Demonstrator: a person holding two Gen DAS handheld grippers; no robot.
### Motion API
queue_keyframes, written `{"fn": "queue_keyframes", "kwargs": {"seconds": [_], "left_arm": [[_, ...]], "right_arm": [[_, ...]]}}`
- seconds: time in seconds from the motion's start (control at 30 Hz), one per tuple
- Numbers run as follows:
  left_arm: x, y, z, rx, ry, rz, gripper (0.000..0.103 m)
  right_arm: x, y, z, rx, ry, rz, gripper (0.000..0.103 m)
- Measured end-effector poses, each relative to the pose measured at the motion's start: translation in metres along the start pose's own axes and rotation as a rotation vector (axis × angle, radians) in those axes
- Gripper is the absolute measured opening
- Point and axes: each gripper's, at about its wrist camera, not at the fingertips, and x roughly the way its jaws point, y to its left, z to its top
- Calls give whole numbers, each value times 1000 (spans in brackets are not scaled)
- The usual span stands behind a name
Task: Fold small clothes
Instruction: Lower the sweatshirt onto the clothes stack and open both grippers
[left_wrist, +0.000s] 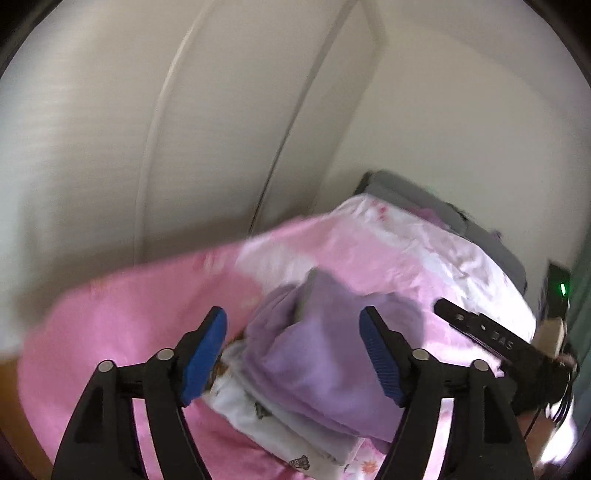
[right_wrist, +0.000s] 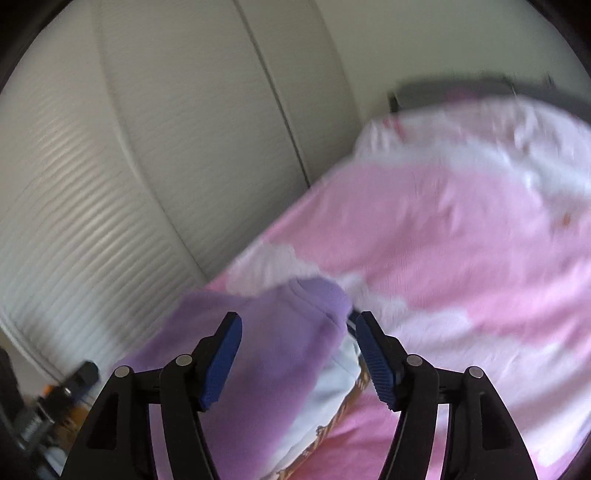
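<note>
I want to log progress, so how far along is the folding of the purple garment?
Done: the purple garment lies folded on a white printed garment on the pink bedspread. In hand: nothing; the left gripper and right gripper stand open. Left: no unfolded clothes are in view.

My two wrist cameras look forward and slightly down from close above the pink bedspread (left_wrist: 122, 314), sharing the folded purple garment (right_wrist: 280, 354) and white wardrobe doors (left_wrist: 207, 122).

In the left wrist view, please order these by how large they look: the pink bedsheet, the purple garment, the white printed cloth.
1. pink bedsheet
2. purple garment
3. white printed cloth, though partly hidden under the garment, so its full size is unsure.
</note>
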Motion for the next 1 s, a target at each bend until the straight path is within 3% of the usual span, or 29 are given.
{"fn": "queue_keyframes", "kwargs": {"seconds": [0.1, 0.2, 0.37, 0.57, 0.77, 0.9, 1.0], "left_arm": [[-10, -24, -2, 140, -31, -89, 84], [-1, -33, -7, 205, -17, -111, 93], [25, -30, -13, 242, 40, -115, 103], [61, -11, -26, 202, 148, -76, 103], [84, 0, -39, 177, 196, -63, 103], [67, -9, -33, 187, 171, -36, 103], [32, -19, -30, 226, 134, -27, 103]], "right_arm": [[-6, 17, 0, -121, -38, 21, 73], [0, 22, -1, -208, -43, 18, 74], [25, 30, -9, -309, -17, 2, 74], [48, 40, -33, -430, 38, 21, 74], [69, 33, -36, -365, 99, 17, 74], [49, 35, -31, -324, 60, -31, 75], [15, 32, -31, -265, 9, -75, 75]]}}
